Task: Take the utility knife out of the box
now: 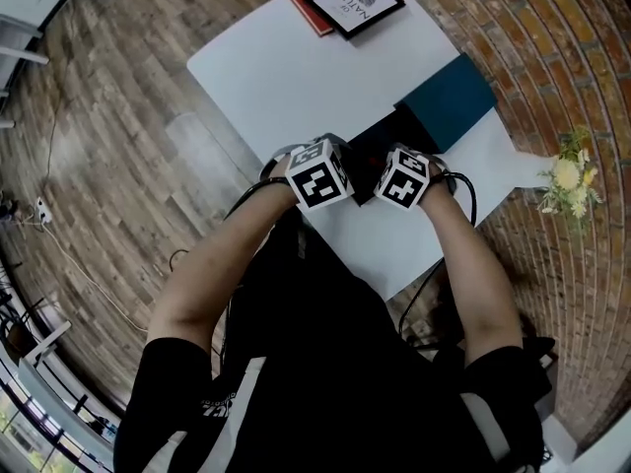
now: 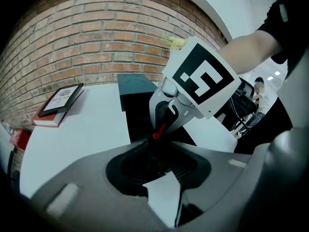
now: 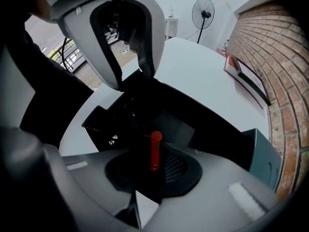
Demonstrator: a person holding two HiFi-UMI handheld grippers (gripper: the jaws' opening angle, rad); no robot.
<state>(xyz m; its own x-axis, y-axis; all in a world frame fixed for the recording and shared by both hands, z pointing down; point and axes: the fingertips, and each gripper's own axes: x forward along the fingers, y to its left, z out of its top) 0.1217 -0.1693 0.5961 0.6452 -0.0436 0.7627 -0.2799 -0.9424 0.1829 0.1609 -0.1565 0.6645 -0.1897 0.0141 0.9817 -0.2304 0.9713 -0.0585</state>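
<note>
The black box [image 1: 392, 131] lies open on the white table [image 1: 296, 77], with its teal lid [image 1: 449, 101] spread to the right. My right gripper [image 3: 154, 170] points steeply down into the box [image 3: 215, 129]. It is shut on the utility knife [image 3: 155, 149], a dark body with a red strip between the pads. In the left gripper view the knife's red part [image 2: 158, 131] shows at the right gripper's [image 2: 161, 128] tips. My left gripper [image 3: 133, 81] stands at the box's near edge, jaws apart, nothing seen between them. In the head view the marker cubes hide both sets of jaws.
A red book with a framed card on it [image 1: 350, 0] lies at the table's far end. Yellow flowers [image 1: 569, 180] stand by the brick wall on the right. A floor fan [image 3: 203, 13] stands beyond the table. The table's near edge is just below the grippers.
</note>
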